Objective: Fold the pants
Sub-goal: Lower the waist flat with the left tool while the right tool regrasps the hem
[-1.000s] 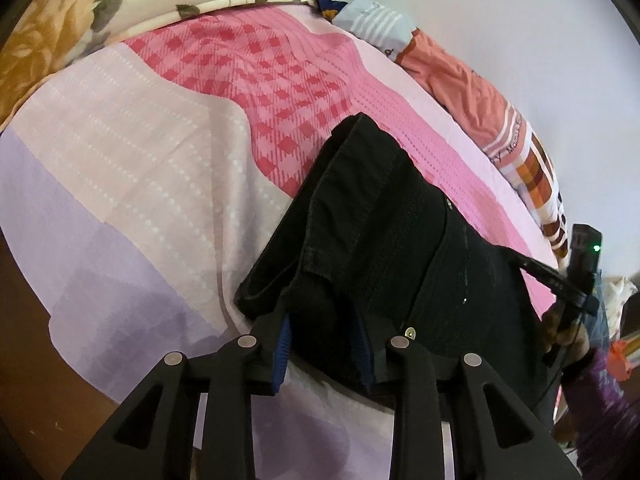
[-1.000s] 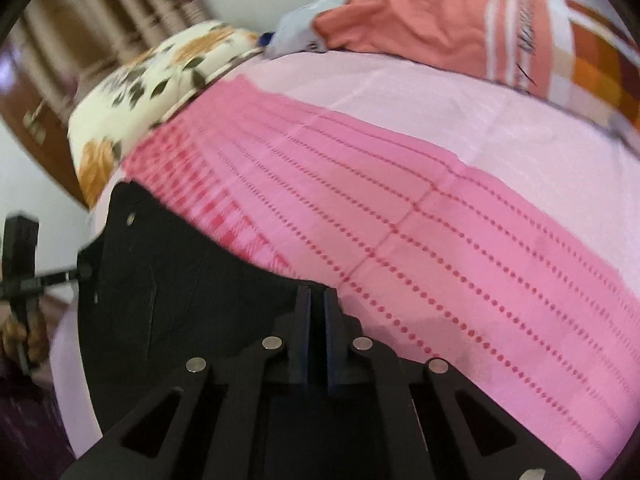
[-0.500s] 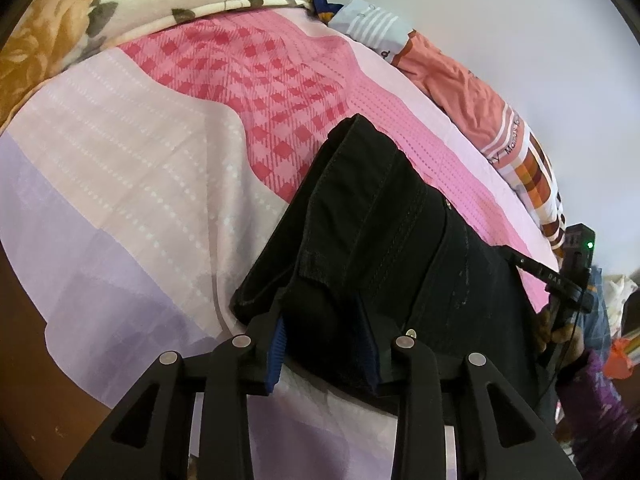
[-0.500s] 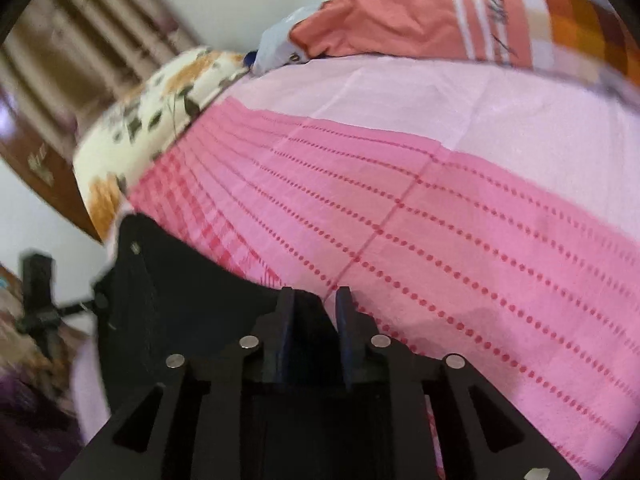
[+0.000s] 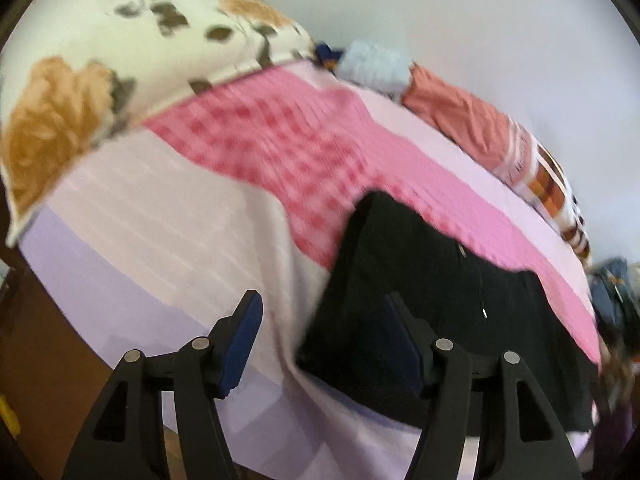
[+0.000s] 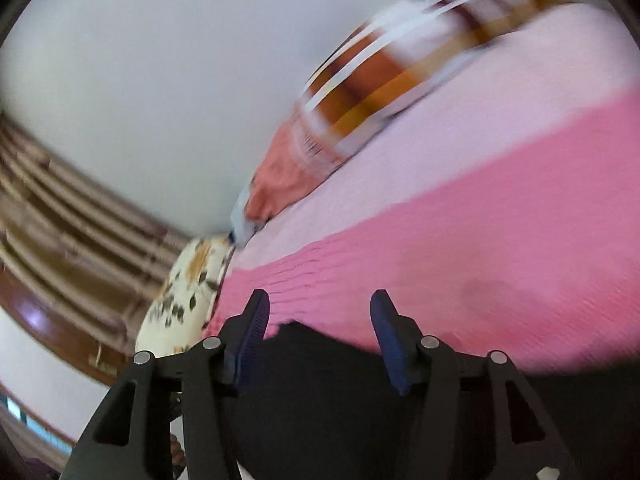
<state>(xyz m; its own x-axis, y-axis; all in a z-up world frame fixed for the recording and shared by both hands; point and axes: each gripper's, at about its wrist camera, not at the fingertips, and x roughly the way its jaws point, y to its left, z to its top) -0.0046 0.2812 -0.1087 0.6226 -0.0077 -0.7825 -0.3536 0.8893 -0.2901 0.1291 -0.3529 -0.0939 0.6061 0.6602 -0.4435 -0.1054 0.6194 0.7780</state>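
Observation:
The black pants lie folded on the pink and lilac bed sheet, near the front edge of the bed. My left gripper hangs just above their near left corner. Its jaws are opening, and the blue pads touch no cloth. In the blurred, tilted right wrist view, my right gripper hovers over the far edge of the pants. Its jaws are opening too, with the dark cloth low between the fingers and free of the pads.
A floral pillow lies at the back left of the bed. An orange striped blanket runs along the white wall. Brown wood shows below the sheet's left edge. The pink sheet spreads beyond the pants.
Both grippers have let go of the pants and spread their jaws. The left one has lifted a little. The right one has swung sideways and rolled, so its view is tilted and blurred.

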